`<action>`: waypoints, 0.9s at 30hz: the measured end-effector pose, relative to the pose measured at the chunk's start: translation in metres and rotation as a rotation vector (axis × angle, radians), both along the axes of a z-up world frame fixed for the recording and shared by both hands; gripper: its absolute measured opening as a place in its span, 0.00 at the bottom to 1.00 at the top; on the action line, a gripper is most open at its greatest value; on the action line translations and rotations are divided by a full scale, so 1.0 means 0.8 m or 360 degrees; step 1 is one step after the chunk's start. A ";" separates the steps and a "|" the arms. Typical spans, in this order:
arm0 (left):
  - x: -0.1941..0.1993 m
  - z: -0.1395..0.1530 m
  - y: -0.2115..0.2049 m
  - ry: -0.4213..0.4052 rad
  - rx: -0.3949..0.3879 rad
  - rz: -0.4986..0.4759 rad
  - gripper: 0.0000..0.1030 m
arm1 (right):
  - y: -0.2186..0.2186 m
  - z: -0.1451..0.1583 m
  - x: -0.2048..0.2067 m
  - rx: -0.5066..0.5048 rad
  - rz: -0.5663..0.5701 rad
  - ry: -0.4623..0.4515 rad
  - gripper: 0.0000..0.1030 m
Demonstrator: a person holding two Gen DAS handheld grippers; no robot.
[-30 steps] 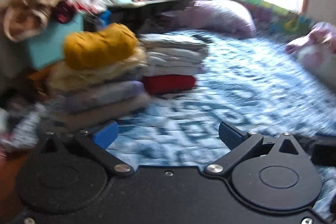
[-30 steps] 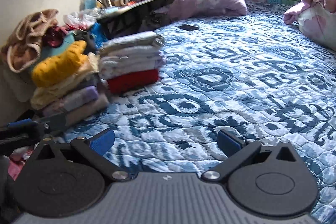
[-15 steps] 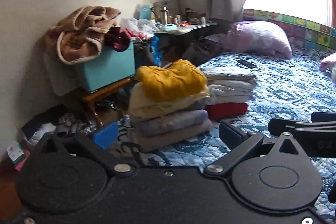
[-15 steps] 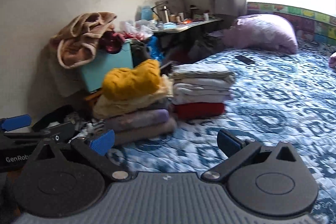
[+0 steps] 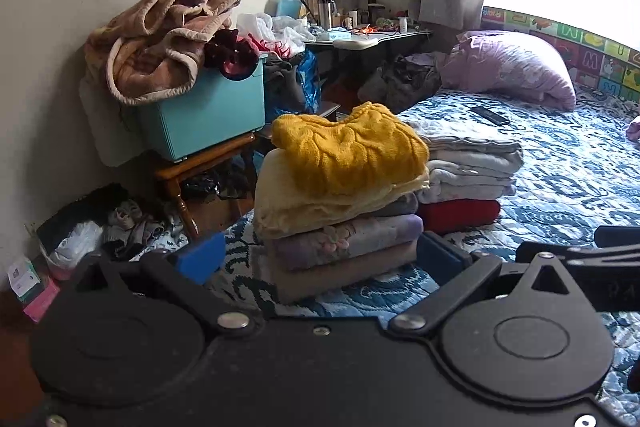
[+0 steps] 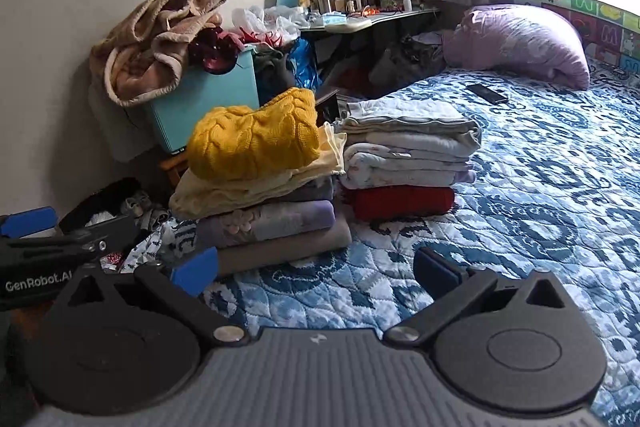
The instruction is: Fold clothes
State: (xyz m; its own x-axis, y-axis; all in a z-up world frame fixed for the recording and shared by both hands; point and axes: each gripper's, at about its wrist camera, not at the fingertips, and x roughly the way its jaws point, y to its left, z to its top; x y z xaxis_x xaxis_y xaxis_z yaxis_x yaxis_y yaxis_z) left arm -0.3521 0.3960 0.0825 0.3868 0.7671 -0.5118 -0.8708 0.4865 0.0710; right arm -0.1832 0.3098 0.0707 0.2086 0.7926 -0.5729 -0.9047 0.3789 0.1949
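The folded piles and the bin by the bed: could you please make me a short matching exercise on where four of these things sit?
Things:
1. yellow sweater
2. red garment
3. brown blanket
4. pink pillow

Places:
A. bottom of the right pile
B. over the teal bin
C. top of the left pile
D. far end of the bed

Pairs: 1-C, 2-A, 3-B, 4-D

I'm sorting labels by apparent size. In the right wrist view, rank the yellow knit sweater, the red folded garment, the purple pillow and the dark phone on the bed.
1. Purple pillow and yellow knit sweater: alike; the sweater is nearer.
2. Red folded garment.
3. Dark phone.
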 end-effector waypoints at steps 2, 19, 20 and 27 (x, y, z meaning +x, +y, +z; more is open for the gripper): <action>0.003 -0.001 0.009 0.0002 -0.0008 0.0005 1.00 | 0.013 -0.002 0.004 -0.0007 0.0007 0.0000 1.00; 0.008 -0.014 0.059 -0.0013 -0.0068 -0.0004 1.00 | 0.066 -0.012 0.012 -0.0050 0.0073 -0.0004 1.00; 0.010 -0.015 0.059 -0.0008 -0.0056 -0.0006 1.00 | 0.067 -0.013 0.013 -0.0051 0.0072 0.0000 1.00; 0.010 -0.012 0.054 -0.0036 0.0016 0.0000 1.00 | 0.067 -0.016 0.020 -0.0044 0.0064 0.0023 1.00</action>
